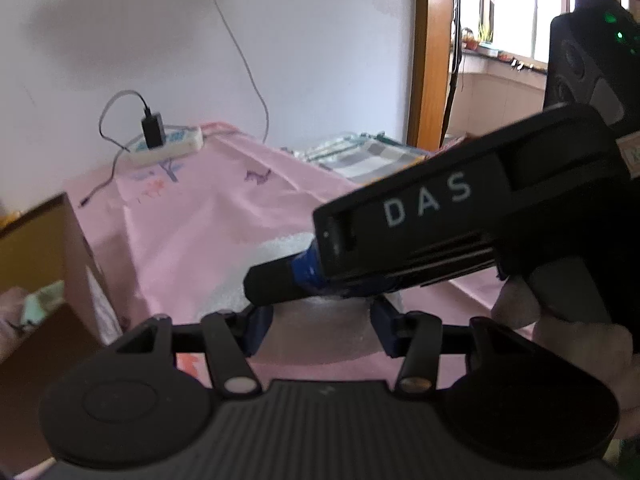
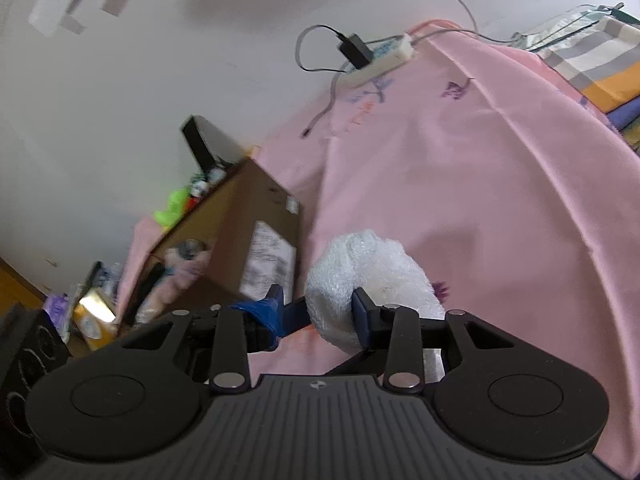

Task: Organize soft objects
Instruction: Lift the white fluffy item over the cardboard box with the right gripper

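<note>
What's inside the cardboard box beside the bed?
The cardboard box holds blurred items: something neon green at the far end and pinkish soft things nearer. Anything beneath them is covered, and blur keeps me from naming them.

Right gripper [image 1: 280, 280] crossing ahead of left gripper [image 1: 320, 320], both angled downward, jaws partly apart

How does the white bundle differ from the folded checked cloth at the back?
The white bundle is rolled and bumpy; the checked cloth is folded flat. The bundle is plain white; the cloth shows grey, white and orange. The bundle sits between the fingers of the right tool; the cloth lies untouched. Both look soft.
</note>
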The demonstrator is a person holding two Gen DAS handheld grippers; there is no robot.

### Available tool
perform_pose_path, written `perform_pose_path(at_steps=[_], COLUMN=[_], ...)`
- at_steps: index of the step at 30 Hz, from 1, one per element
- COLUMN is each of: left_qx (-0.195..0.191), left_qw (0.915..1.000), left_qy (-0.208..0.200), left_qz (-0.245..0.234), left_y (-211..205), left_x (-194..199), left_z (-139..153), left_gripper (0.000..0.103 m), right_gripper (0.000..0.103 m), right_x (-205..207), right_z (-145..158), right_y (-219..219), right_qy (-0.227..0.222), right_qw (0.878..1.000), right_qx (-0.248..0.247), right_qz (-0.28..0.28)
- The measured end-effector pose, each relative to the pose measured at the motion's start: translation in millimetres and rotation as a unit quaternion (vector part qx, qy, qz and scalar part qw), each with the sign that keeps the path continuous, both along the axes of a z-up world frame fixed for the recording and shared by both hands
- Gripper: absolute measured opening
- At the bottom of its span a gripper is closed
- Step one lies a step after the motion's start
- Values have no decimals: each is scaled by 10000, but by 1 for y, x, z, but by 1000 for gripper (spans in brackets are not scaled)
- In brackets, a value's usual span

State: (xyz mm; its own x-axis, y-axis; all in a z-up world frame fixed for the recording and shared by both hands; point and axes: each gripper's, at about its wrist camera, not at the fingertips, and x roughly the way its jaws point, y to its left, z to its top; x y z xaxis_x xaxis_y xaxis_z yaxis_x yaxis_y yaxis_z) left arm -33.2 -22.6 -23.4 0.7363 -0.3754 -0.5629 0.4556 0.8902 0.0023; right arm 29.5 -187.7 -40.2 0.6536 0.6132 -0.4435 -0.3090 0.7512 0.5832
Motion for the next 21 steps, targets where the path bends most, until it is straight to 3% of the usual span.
perform_pose_path(at_steps=[7, 13, 21], left_qx=[157, 276, 528], left_qw=[9971, 9914, 9860], left_qy=[-742, -1238, -1470], left_qz=[87, 335, 589], left_y=[14, 44, 100], left_x=[-27, -30, -9], left_z=[34, 62, 81], left_gripper=[51, 51, 51], right_gripper=[20, 20, 20], right_x=[-20, -13, 22], right_z=[35, 61, 75], right_y=[24, 55, 111], right_qy=[-614, -1099, -1388], right_qw=[9978, 9923, 9859], right_qx=[139, 223, 426], right_qz=[218, 536, 832])
